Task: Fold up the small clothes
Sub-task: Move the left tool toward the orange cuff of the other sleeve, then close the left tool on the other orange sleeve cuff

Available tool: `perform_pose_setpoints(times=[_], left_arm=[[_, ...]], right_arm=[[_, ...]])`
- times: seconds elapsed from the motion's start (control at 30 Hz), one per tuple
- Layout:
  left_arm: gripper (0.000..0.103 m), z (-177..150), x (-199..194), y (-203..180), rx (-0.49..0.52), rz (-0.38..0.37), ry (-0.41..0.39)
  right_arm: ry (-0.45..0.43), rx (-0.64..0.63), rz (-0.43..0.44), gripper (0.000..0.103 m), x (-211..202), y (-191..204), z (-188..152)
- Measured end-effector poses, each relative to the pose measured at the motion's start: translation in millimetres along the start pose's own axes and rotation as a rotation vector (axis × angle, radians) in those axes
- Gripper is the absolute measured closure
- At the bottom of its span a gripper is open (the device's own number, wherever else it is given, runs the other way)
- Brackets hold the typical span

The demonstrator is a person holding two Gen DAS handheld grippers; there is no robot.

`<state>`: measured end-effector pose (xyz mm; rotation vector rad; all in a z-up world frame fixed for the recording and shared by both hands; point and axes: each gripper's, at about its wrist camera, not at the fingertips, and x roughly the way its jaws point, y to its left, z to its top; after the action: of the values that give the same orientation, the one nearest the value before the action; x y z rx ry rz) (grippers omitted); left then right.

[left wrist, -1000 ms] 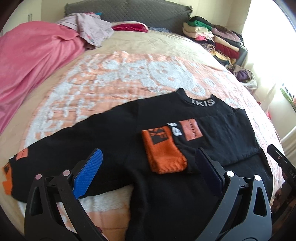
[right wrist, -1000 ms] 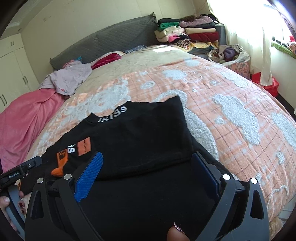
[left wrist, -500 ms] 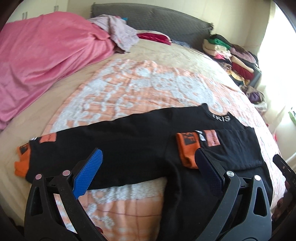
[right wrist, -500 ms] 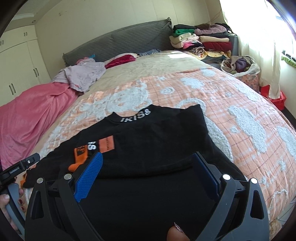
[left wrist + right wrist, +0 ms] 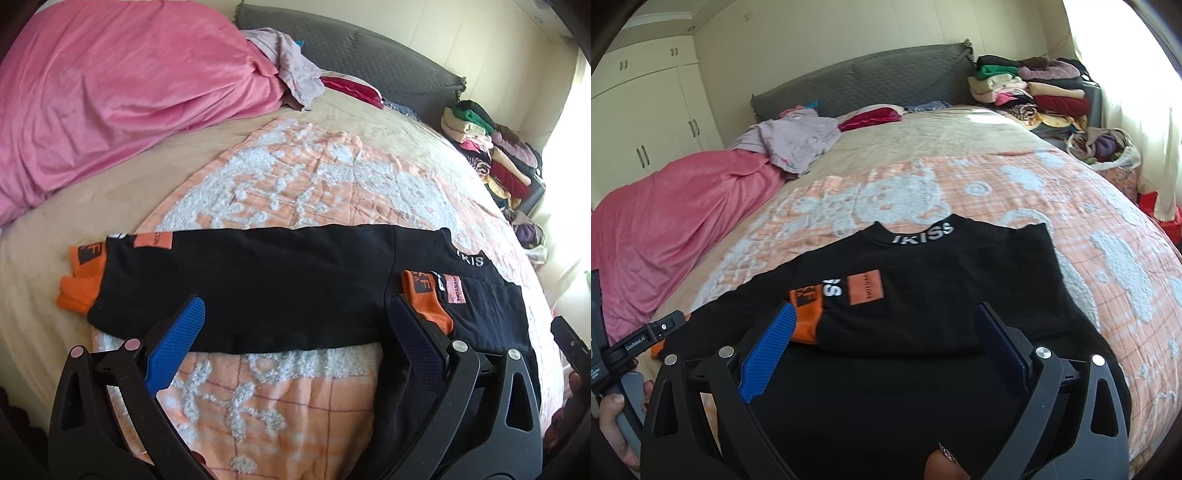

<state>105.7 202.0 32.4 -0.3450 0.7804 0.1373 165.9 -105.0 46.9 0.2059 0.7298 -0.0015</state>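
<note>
A black long-sleeved top [image 5: 280,284] with orange cuffs lies flat on the bed. One sleeve is folded across the chest, its orange cuff [image 5: 807,315] beside the white lettering. The other sleeve stretches out to the left and ends in an orange cuff [image 5: 79,280]. My left gripper [image 5: 295,341] hovers open just above that outstretched sleeve, holding nothing. My right gripper [image 5: 884,350] is open over the top's body [image 5: 923,295], with nothing between its fingers. The collar [image 5: 923,233] reads "IKISS".
An orange and white blanket [image 5: 314,184] covers the bed under the top. A pink duvet [image 5: 110,92] is heaped at the left. Loose lilac clothes [image 5: 798,144] lie by the grey headboard [image 5: 864,81]. Folded clothes [image 5: 1030,88] are stacked at the far right.
My left gripper has swung left, bringing the outstretched sleeve and its orange cuff fully into view. My right gripper has drawn back and risen a little. Both stay open.
</note>
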Motion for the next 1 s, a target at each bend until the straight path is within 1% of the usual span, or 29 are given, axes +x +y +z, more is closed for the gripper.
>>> perform_pose_setpoints(times=[0.13, 0.27, 0.43, 0.67, 0.87, 1.0], left_arm=[[0.01, -2.7, -1.1, 9.2, -0.025, 0.012, 0.003], [0.01, -2.9, -9.2, 21.4, -0.049, 0.039, -0.017], [0.01, -3.3, -19.3, 39.5, -0.103, 0.032, -0.038], [0.01, -2.7, -26.6, 60.0, -0.151, 0.072, -0.053], [0.01, -1.6, -31.3, 89.6, -0.227, 0.093, -0.059], [0.01, -1.6, -35.3, 109.7, -0.27, 0.108, -0.053]], right_arm=[[0.012, -0.02, 0.022, 0.007, 4.4, 12.5, -1.1], [0.019, -0.046, 0.041, 0.007, 6.4, 26.5, -2.6], [0.023, -0.081, 0.069, 0.007, 7.5, 44.3, -4.5], [0.034, -0.136, 0.112, 0.007, 15.6, 71.5, 2.8], [0.045, -0.175, 0.12, 0.007, 22.6, 89.4, 8.1], [0.05, -0.165, 0.138, 0.007, 26.6, 94.3, 14.8]])
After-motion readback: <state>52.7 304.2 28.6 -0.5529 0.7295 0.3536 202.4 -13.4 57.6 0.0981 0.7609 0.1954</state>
